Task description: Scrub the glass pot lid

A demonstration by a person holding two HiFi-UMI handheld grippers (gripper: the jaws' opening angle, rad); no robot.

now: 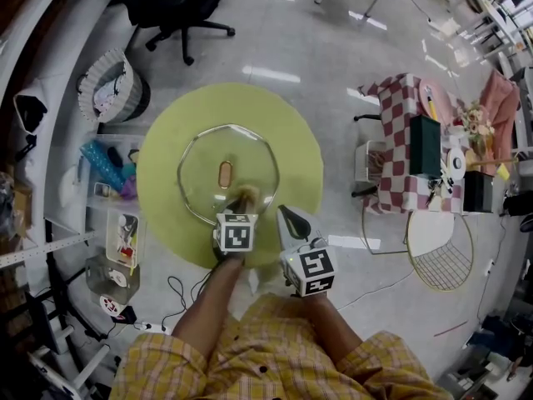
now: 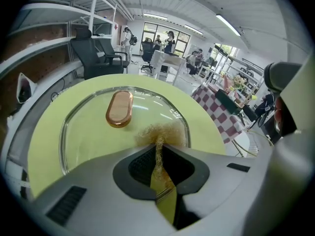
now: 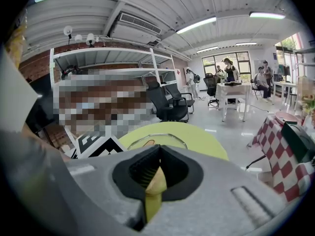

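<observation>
Clear glass pot lid [image 1: 204, 161], centre frame, sits unheld: left tool [image 2: 158, 147] pinching tan fuzzy scrubber [image 2: 163, 132] could shove it sliding; right tool [image 3: 156, 168] pressed together, empty.

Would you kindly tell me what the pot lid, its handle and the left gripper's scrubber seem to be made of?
Pot lid: clear glass, glossy; the green table shows through it, inside a metal-looking rim. Handle: amber, shiny, perhaps plastic or coated metal. Scrubber in the left gripper: tan, matte, frizzy fibres, possibly plant fibre.
</observation>
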